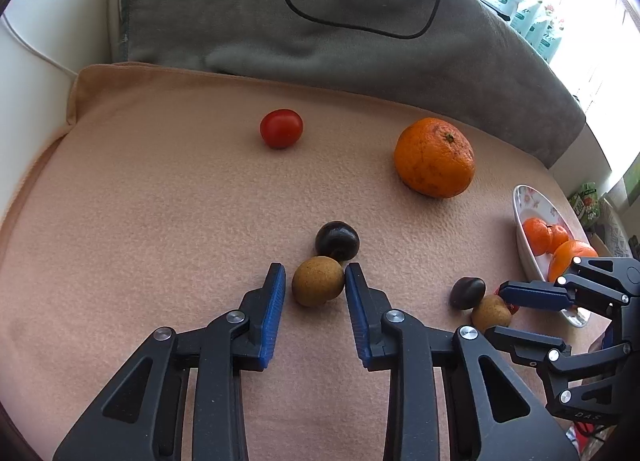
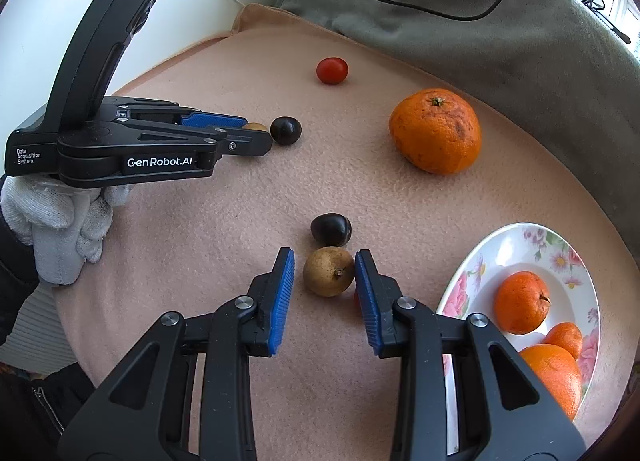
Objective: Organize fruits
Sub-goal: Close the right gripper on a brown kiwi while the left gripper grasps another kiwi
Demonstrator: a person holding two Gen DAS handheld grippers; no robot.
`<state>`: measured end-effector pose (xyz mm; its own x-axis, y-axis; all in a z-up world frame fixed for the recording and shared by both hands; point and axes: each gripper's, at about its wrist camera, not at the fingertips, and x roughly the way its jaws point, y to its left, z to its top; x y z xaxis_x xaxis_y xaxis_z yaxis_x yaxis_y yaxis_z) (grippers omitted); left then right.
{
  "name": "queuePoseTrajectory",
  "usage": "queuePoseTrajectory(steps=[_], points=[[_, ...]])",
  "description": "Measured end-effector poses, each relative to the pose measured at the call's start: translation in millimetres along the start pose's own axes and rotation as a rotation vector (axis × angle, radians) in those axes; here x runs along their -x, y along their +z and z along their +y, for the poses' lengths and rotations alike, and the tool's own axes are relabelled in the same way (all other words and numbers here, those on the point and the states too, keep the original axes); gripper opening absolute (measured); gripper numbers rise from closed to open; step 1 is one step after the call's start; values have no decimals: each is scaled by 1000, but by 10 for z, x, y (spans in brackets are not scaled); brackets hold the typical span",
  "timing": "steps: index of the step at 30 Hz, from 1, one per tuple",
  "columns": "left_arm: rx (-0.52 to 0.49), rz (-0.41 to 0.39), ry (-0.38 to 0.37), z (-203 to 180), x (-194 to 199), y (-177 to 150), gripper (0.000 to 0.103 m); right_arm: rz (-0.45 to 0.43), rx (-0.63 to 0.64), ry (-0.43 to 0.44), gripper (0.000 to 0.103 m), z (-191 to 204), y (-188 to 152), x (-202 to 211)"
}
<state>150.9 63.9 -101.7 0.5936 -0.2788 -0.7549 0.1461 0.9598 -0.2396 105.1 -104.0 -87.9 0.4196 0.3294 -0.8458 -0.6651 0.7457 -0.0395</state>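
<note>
**Left wrist view.** Left tool [image 1: 315, 273] points down at the cloth [image 1: 160, 201]. Left tan fruit [image 1: 318, 281] sits dead centre between its pads, resting on the cloth. The pad on the right of the view touches it. The other pad shows a thin gap, so the tool reads as released and not yet clamped. The fruit is near round, with no long axis to line up on. A dark fruit [image 1: 337, 240] lies just beyond the tips, touching the tan one or nearly so. My guess is that a squeeze could nudge it. Plate [image 1: 520, 213] is well off to the right of this tool, with the other tool in between. Tomato [image 1: 281, 128] and a loose orange [image 1: 435, 157] are far ahead and well apart.

**Right wrist view.** Right tool [image 2: 324, 261] shows the same picture. Right tan fruit [image 2: 329, 271] is centred between the pads, stem nub towards the camera. The right-side pad is on it and the left-side pad is a sliver off, so this tool is released too. A second dark fruit [image 2: 331, 229] sits just past the tips, close behind the tan one. The plate is just beside this tool to its right, holding three oranges. This hand is plainly the nearer to it. The left tool shows side-on at far left, held in a gloved hand [image 2: 60, 221].

**Judgement.** Both tools need only close, then lift straight up clear of the dark fruits.
</note>
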Motion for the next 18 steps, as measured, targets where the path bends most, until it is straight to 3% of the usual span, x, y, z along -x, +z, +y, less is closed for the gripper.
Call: queuePoseTrajectory(steps=[3, 18], points=[[0, -1, -5, 6, -5, -1, 26, 3, 8, -19, 28, 7, 3, -16], [4, -15, 0, 10, 45, -7, 25, -14, -10, -1, 28, -7, -14, 25]])
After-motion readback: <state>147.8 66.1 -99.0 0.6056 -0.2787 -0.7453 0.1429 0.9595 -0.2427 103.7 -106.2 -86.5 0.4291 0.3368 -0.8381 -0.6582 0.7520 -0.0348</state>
